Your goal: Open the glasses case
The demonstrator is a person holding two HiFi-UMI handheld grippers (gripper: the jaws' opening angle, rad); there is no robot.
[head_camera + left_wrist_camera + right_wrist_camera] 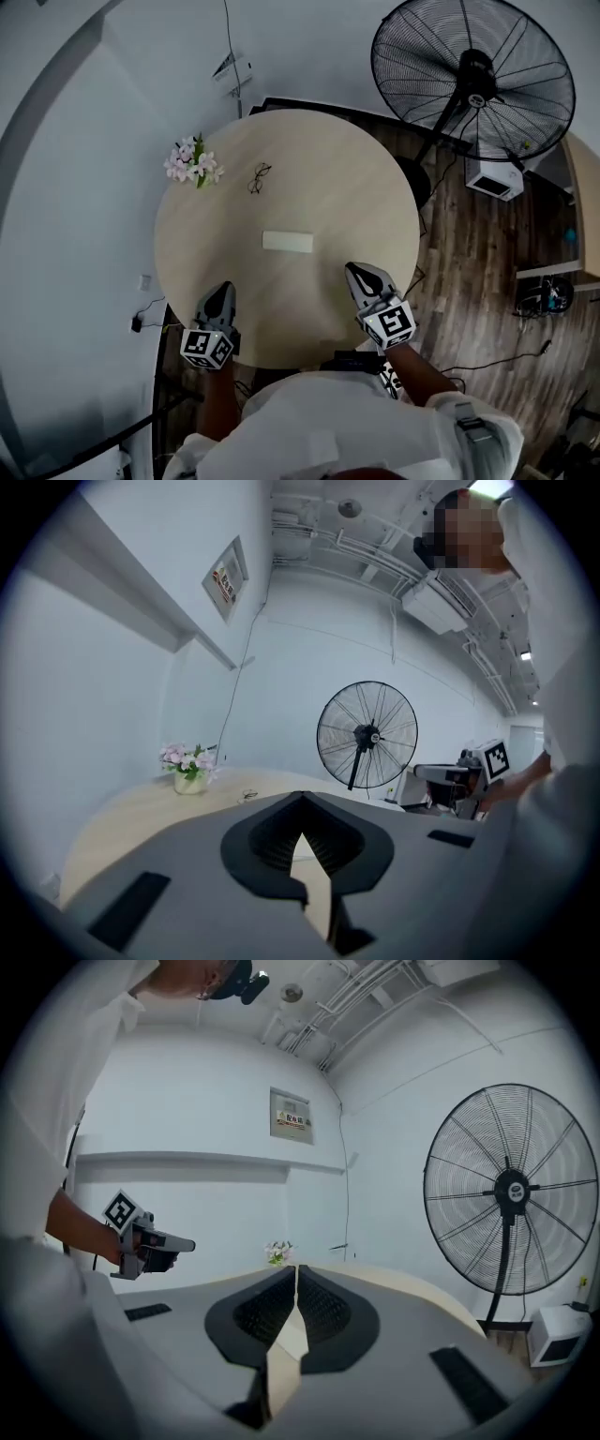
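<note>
The white closed glasses case (287,242) lies flat near the middle of the round wooden table (375,197). A pair of dark-framed glasses (259,177) rests farther back on the table, also small in the left gripper view (248,794). My left gripper (221,289) hovers over the near left edge, jaws shut with nothing between them (300,801). My right gripper (357,271) hangs over the near right edge, likewise shut and empty (296,1269). Both stand well short of the case, one on each side of it.
A small vase of pink flowers (193,162) stands at the table's far left. A large black floor fan (473,80) stands behind the table on the right, beside a white box (494,180) on the wood floor. A white wall runs along the left.
</note>
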